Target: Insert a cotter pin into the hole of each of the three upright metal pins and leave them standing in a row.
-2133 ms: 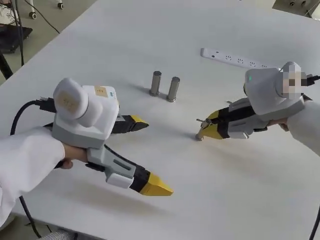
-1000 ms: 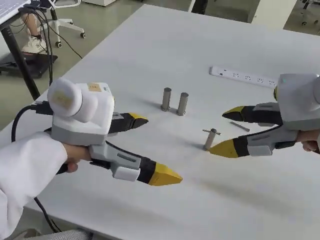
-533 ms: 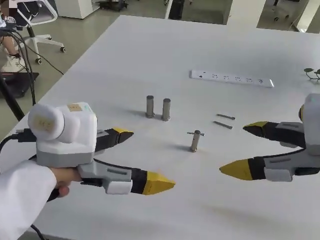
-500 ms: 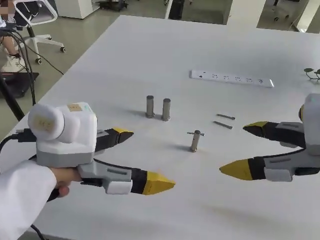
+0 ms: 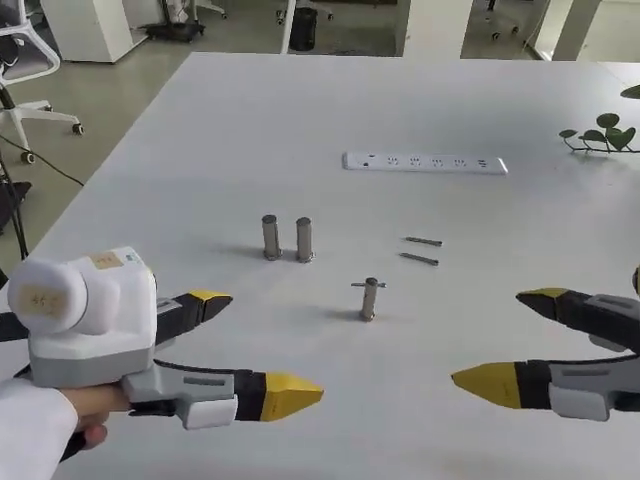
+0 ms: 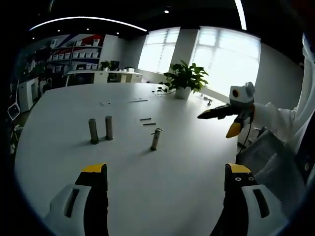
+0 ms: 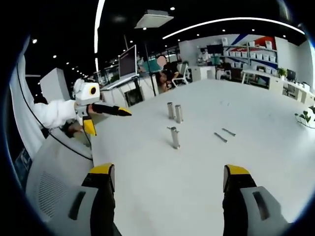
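Foreground: left hand-held gripper (image 5: 262, 343) at near left, gripped by a hand (image 5: 88, 415), jaws spread wide, released, nothing between them. Right hand-held gripper (image 5: 492, 338) at near right, likewise released, jaws wide apart and empty, yellow tips aimed inward toward centre. Both held above the worktop (image 5: 180, 170), well apart from the parts.

Mid-worktop, roughly between the two hand-held grippers and a little beyond: one metal pin (image 5: 369, 302) upright, standing alone, fitted cotter pin (image 5: 368, 284) through its top as a short crossbar. Same pin near centre in both gripper views.

Further back and to the left: left bare pin (image 5: 270, 237) and right bare pin (image 5: 304, 240), both upright, side by side, narrow gap between, no crossbar on either.

Back and right of the fitted pin: two loose cotter pins lying flat, roughly parallel, nearer loose cotter pin (image 5: 419, 259) and farther loose cotter pin (image 5: 423, 241), close together, not touching.

Far side: white power strip (image 5: 425, 162) lying flat across the worktop. Green plant sprig (image 5: 598, 135) at far right edge. Beyond the worktop, office chair (image 5: 20, 60) on the floor at left.
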Demonstrator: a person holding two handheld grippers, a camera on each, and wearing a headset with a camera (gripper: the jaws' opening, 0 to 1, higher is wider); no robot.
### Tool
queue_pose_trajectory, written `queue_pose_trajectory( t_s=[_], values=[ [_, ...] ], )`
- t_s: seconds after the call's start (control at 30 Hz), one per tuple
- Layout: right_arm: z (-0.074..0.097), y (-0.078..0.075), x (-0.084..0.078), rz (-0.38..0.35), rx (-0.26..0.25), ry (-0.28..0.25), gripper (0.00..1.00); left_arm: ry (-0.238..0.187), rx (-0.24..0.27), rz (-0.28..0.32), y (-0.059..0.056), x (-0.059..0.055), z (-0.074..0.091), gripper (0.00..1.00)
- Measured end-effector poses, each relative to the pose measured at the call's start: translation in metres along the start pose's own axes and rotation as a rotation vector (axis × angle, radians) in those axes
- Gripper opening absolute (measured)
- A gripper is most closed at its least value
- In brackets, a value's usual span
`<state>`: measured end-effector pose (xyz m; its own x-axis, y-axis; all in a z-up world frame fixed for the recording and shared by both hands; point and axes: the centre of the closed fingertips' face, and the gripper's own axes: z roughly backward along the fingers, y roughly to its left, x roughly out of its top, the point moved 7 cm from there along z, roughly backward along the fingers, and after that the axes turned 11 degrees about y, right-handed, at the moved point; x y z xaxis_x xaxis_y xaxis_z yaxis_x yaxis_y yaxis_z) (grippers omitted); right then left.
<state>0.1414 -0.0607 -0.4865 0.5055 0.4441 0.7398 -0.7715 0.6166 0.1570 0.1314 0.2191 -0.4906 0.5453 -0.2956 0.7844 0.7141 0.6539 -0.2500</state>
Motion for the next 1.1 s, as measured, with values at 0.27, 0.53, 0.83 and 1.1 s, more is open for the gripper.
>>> queue_pose_trajectory(
  t_s=[0.27,0.53,0.83,1.1],
  values=[
    [0.0,0.006,-0.009,-0.071,-0.022,0.014,0.92,0.025,0.071,0.012,0.02,0.0,-0.006,0.98],
    [-0.003,0.008,-0.011,-0.093,-0.015,0.003,0.91,0.098,0.181,0.044,0.062,-0.003,-0.018,0.85],
    [-0.003,0.002,-0.016,-0.125,-0.021,-0.001,0.87,0.046,0.42,-0.049,0.119,0.036,-0.029,0.57],
    [-0.007,-0.004,-0.015,-0.132,-0.029,-0.004,0.85,0.093,0.348,-0.091,0.14,0.053,-0.074,0.39]
  ],
)
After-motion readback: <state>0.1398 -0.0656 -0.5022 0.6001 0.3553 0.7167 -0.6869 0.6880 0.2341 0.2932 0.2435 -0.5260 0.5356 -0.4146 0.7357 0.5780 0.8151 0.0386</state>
